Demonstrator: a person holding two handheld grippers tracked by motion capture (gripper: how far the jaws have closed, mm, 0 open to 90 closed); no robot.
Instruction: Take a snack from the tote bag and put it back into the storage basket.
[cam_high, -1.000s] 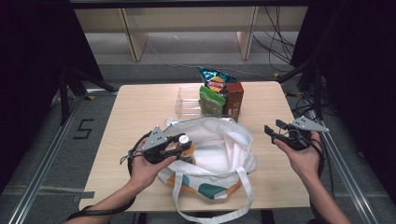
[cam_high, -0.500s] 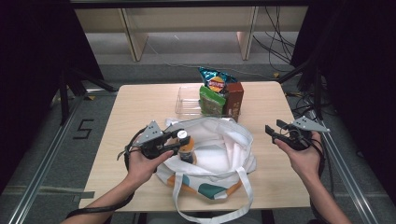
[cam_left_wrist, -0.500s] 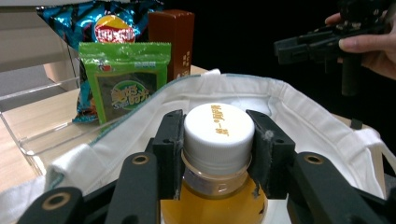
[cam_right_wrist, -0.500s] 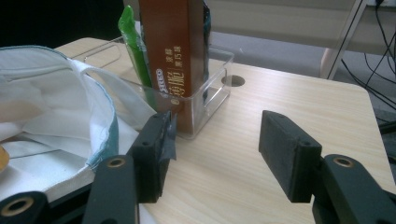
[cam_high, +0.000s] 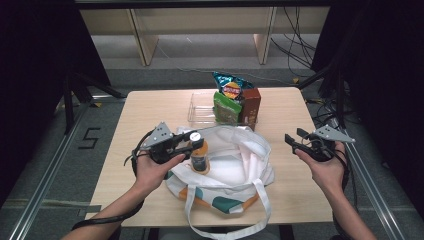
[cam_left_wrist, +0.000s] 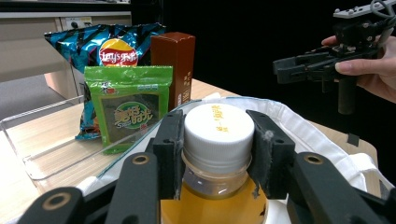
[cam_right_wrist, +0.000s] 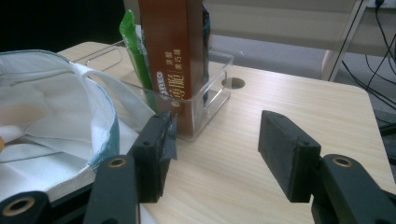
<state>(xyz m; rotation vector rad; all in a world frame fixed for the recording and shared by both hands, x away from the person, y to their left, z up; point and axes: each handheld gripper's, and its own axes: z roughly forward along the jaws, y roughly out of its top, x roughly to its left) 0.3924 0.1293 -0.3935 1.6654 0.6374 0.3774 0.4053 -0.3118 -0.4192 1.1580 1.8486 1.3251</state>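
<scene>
My left gripper (cam_high: 194, 141) is shut on the neck of a bottle of orange drink (cam_high: 199, 156) with a white cap (cam_left_wrist: 218, 131). It holds the bottle upright, lifted at the left rim of the open white tote bag (cam_high: 235, 160). In the left gripper view both pads (cam_left_wrist: 169, 151) press just under the cap. Over the table's right edge my right gripper (cam_high: 293, 140) hovers open, with nothing between its pads (cam_right_wrist: 287, 154). It points left toward the bag.
A clear plastic bin (cam_high: 202, 108) behind the bag holds a blue chip bag (cam_high: 229, 88), a green snack packet (cam_high: 223, 107) and a brown box (cam_high: 250, 106). The bag's straps (cam_high: 227, 220) hang over the table's (cam_high: 135, 120) near edge. Bare wood lies left and right of the bag.
My left gripper has lifted the bottle up out of the bag's mouth, so the bottle now stands clear at the rim. The right gripper has stayed where it was.
</scene>
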